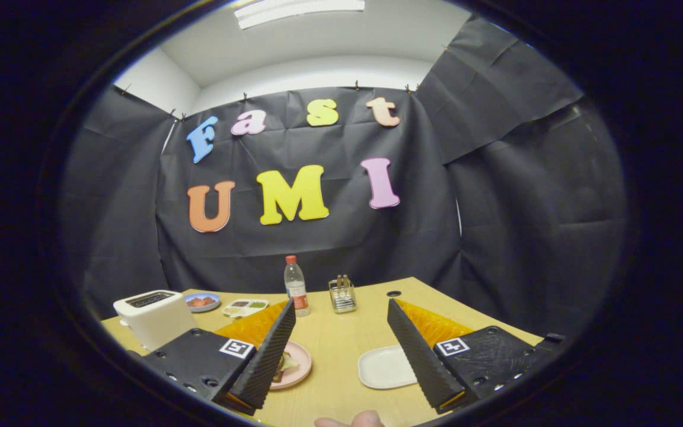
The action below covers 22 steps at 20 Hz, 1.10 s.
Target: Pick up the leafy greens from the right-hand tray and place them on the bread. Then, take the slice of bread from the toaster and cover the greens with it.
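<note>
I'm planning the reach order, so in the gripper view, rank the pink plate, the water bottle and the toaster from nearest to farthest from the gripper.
The gripper is open, its fingers holding nothing.
1. Pink plate: nearest, right beside one finger, which partly hides it.
2. Toaster: farther out on that same side, near the table edge.
3. Water bottle: farthest, straight ahead beyond the fingers.

Lighting: even, from ceiling strip lamp [299,10] at twelve o'clock (slightly glaring); edges bowed by fisheye, focus was sharp.

Wooden table [341,344] — ceiling light [300,10] on.
</note>
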Available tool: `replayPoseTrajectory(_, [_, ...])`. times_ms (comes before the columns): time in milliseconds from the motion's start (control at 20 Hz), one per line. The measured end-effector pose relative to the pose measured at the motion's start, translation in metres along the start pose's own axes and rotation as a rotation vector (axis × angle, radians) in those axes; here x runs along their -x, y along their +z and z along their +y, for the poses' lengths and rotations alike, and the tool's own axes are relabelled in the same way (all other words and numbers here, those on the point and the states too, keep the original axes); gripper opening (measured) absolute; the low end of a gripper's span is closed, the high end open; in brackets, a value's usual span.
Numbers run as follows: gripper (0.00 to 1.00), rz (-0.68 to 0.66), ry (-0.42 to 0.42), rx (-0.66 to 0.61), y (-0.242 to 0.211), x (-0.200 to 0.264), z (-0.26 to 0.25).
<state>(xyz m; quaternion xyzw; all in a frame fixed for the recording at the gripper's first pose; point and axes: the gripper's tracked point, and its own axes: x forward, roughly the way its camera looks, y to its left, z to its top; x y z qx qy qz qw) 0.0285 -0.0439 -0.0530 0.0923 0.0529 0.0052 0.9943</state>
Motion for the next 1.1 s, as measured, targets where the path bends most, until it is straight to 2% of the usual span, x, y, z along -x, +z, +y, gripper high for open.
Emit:
replayPoseTrajectory(700, [0.96, -0.056, 0.004, -0.042, 0.026, 0.033, -0.007])
replayPoseTrajectory(1100, [0.95, -0.11, -0.017, 0.009, 0.059, 0.042, -0.017])
